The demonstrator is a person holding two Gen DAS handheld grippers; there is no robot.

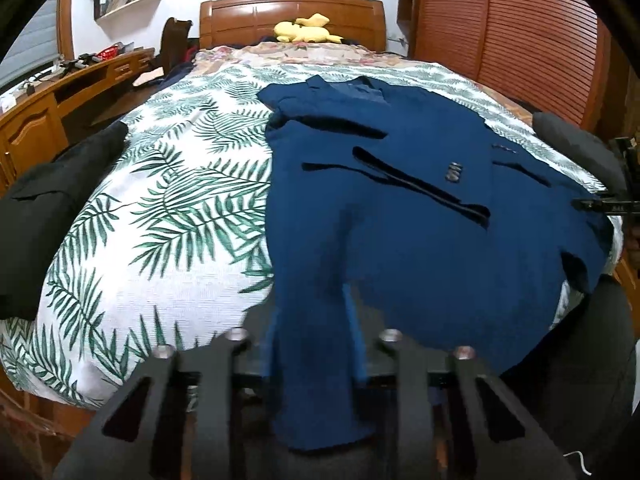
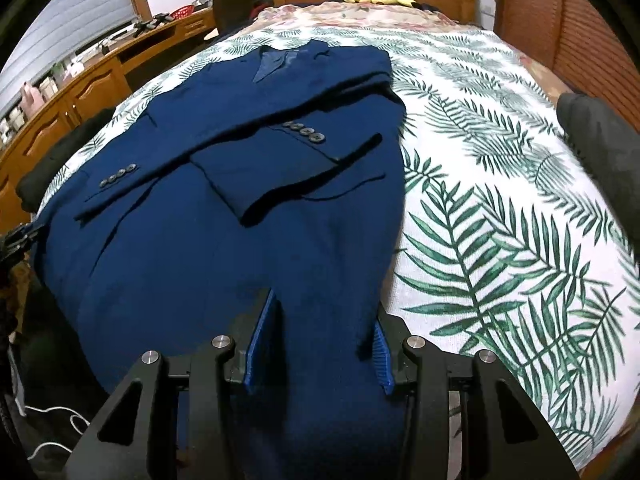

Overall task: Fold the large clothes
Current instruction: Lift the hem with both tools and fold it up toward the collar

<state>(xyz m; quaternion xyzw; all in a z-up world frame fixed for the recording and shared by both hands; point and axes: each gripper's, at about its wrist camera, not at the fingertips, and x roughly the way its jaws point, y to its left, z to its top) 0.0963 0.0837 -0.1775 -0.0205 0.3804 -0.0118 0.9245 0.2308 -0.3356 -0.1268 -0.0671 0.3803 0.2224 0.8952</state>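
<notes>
A navy blue suit jacket (image 1: 420,208) lies flat on the leaf-print bed cover (image 1: 160,208), collar toward the headboard, both sleeves folded across its front. It also shows in the right wrist view (image 2: 208,208). My left gripper (image 1: 316,360) is at the jacket's bottom hem, with the hem cloth hanging between the fingers and hiding the pads. My right gripper (image 2: 320,344) is at the hem too; its blue-padded fingers (image 2: 260,340) stand apart with jacket cloth draped between them. The right gripper's black tip (image 1: 600,204) shows at the jacket's right edge.
A black garment (image 1: 52,208) lies on the bed's left edge and a dark grey one (image 2: 600,140) on its right edge. A yellow plush toy (image 1: 304,28) sits by the wooden headboard. A wooden desk (image 1: 60,92) runs along the left; slatted wardrobe doors (image 1: 520,20) stand at right.
</notes>
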